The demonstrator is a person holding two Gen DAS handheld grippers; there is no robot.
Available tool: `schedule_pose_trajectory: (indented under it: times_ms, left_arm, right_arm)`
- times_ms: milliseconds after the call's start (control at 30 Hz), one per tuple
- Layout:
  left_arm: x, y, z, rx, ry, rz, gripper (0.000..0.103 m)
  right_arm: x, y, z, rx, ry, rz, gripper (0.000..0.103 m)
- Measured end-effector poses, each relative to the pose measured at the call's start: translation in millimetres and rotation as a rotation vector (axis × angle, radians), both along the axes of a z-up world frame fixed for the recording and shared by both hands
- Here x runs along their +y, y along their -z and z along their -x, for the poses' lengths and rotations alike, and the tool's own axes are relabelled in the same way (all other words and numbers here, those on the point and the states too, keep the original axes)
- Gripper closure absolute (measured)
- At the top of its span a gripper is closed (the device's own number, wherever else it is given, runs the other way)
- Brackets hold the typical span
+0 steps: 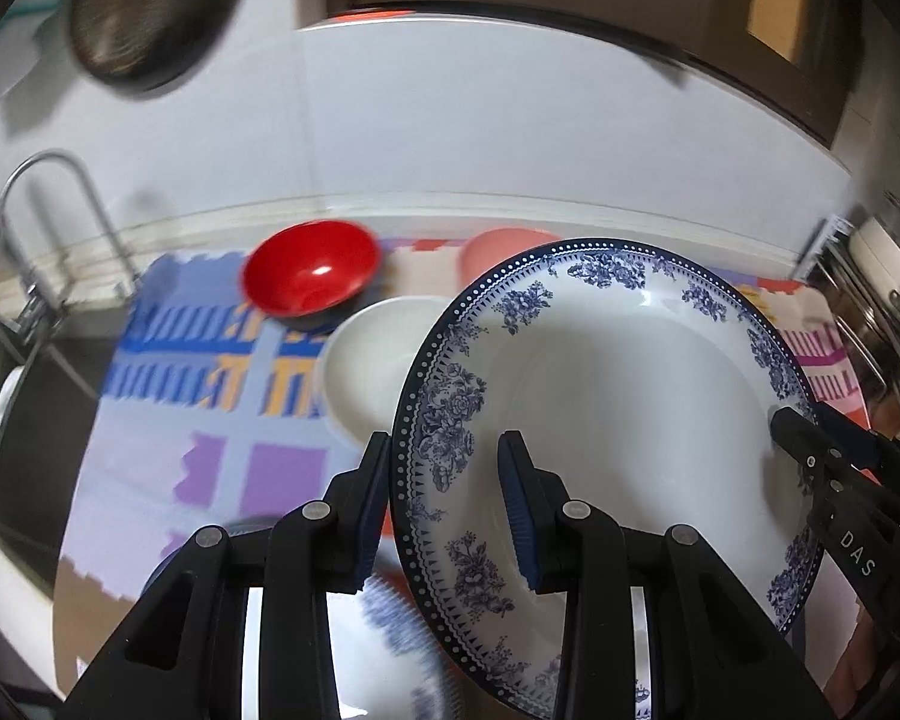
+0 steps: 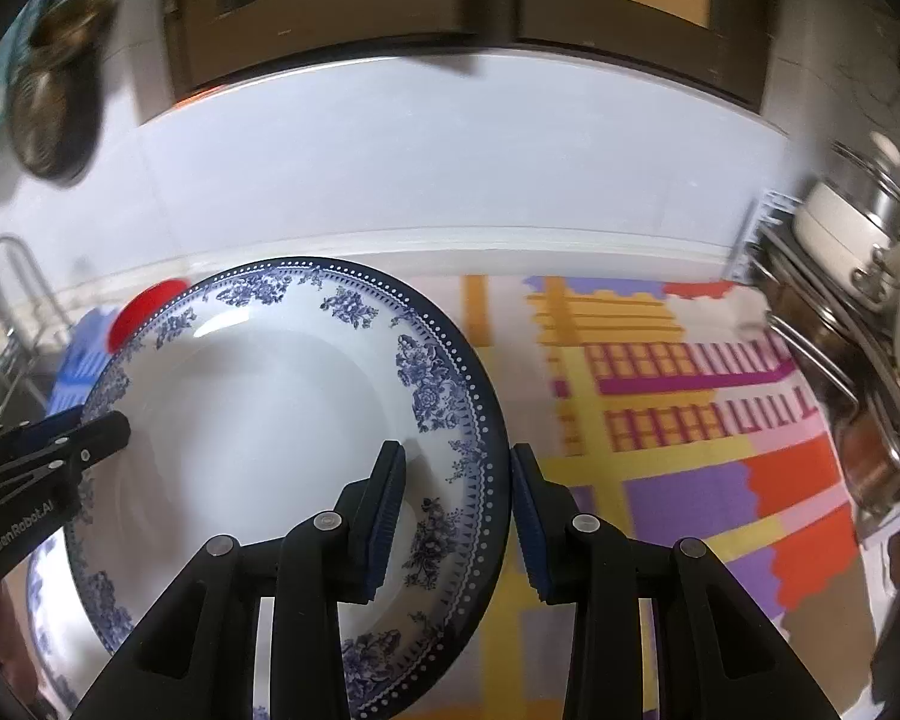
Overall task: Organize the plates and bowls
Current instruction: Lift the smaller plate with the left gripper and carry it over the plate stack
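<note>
A white plate with a blue floral rim (image 1: 618,390) hangs tilted above the counter, gripped on two sides. My left gripper (image 1: 444,510) is shut on its left rim, one pad on the face and one behind. My right gripper (image 2: 456,510) is shut on the opposite rim of the same plate (image 2: 258,408). Each gripper shows in the other's view: the right gripper (image 1: 810,429) at the plate's right edge, the left gripper (image 2: 99,435) at its left edge. A red bowl (image 1: 312,267), a white bowl (image 1: 372,360) and a pink dish (image 1: 504,246) sit behind on the mat.
Another blue-patterned dish (image 1: 390,648) lies below the held plate. A colourful patterned mat (image 2: 690,420) covers the counter. A faucet (image 1: 48,228) and sink (image 1: 30,390) are at the left, a rack with pots (image 2: 840,240) at the right, and a pan (image 1: 144,6) hangs on the wall.
</note>
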State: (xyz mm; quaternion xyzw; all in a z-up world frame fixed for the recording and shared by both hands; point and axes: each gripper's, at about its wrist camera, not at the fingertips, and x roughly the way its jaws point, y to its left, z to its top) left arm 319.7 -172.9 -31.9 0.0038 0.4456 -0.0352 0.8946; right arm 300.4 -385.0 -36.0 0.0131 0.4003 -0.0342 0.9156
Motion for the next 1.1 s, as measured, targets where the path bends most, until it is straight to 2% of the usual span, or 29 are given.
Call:
schedule_pose_trajectory:
  times_ms: [300, 533, 767, 1100]
  left_arm:
    - [55.5, -4.2, 37.8, -0.009, -0.106, -0.011, 0.067]
    - [94.6, 5.0, 68.7, 0.016, -0.193, -0.027, 0.067]
    - [130.7, 23.7, 97.2, 0.076, -0.283, -0.033, 0.067]
    - [161.7, 52.1, 114.7, 0.184, -0.371, -0.053, 0.067]
  right_arm:
    - [59.4, -1.4, 12.8, 0.001, -0.132, 0.008, 0.067]
    - [99.6, 4.5, 19.6, 0.02, -0.237, 0.015, 0.067]
    - [141.0, 19.3, 27.3, 0.066, -0.343, 0.025, 0.067]
    - [185.8, 57.8, 30.9, 0.196, -0.468, 0.017, 0.067]
